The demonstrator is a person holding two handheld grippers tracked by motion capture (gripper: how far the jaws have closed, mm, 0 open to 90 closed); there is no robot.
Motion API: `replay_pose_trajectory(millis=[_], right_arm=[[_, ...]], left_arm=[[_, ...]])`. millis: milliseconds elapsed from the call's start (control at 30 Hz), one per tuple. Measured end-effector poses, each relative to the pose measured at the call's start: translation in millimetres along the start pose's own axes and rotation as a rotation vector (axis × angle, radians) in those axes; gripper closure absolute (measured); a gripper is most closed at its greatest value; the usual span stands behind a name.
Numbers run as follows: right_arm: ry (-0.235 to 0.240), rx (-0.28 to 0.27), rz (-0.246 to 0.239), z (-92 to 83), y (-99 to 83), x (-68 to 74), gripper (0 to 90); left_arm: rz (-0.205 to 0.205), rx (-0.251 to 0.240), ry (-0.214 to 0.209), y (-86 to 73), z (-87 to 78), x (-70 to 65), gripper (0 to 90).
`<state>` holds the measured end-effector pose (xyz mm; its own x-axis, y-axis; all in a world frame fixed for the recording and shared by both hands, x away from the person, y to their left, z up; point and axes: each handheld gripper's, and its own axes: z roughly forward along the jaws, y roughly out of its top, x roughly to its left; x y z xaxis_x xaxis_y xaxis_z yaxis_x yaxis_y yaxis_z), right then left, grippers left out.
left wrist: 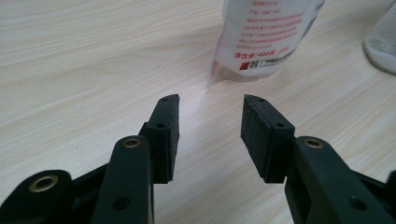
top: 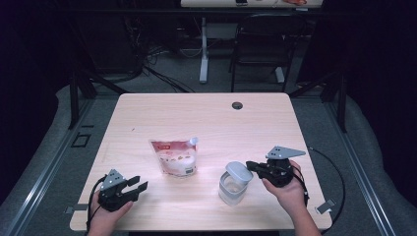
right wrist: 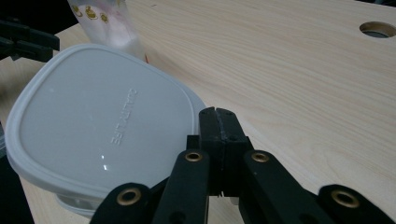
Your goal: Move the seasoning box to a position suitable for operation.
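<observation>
A white pouch (top: 174, 157) with red print and a spout cap stands upright mid-table; its base (left wrist: 266, 37) is just beyond my left gripper (left wrist: 212, 107). That gripper (top: 140, 184) rests open near the front left edge, with nothing between its pads. A clear container (top: 231, 189) carries a grey-white lid (top: 238, 172) lying askew on top. My right gripper (top: 249, 166) is shut, pads together (right wrist: 218, 114), its tips at the lid's (right wrist: 102, 121) right edge. Whether they touch the lid, I cannot tell.
The light wooden table (top: 196, 113) has a round cable hole (top: 237, 105) near its far edge. Beyond the table stand a black chair (top: 260, 44) and a desk leg on a dark floor with cables. Cables trail from both grippers.
</observation>
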<state>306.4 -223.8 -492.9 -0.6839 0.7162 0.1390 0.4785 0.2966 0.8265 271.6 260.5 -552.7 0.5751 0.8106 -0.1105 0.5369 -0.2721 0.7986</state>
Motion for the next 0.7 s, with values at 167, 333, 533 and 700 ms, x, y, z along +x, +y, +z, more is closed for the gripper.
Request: replay_pose_trajectory(millis=[167,333,533,700], right_arm=[[0.009,-0.001,0.003,0.3,-0.2,0.0,90.0],[0.01,-0.001,0.003,0.2,-0.3,-0.3,90.0],[0.009,-0.007,0.012,0.8,-1.1,-1.0,90.0],[0.01,-0.007,0.014,0.7,-1.3,-1.4,90.0]], left_arm=[[0.003,0.001,-0.001,0.0,0.2,-0.1,57.2],[0.0,0.0,0.0,-0.1,0.0,-0.1,57.3],[0.002,-0.001,-0.001,0.0,0.0,0.0,57.2],[0.0,-0.001,0.001,0.0,0.1,-0.1,57.2]])
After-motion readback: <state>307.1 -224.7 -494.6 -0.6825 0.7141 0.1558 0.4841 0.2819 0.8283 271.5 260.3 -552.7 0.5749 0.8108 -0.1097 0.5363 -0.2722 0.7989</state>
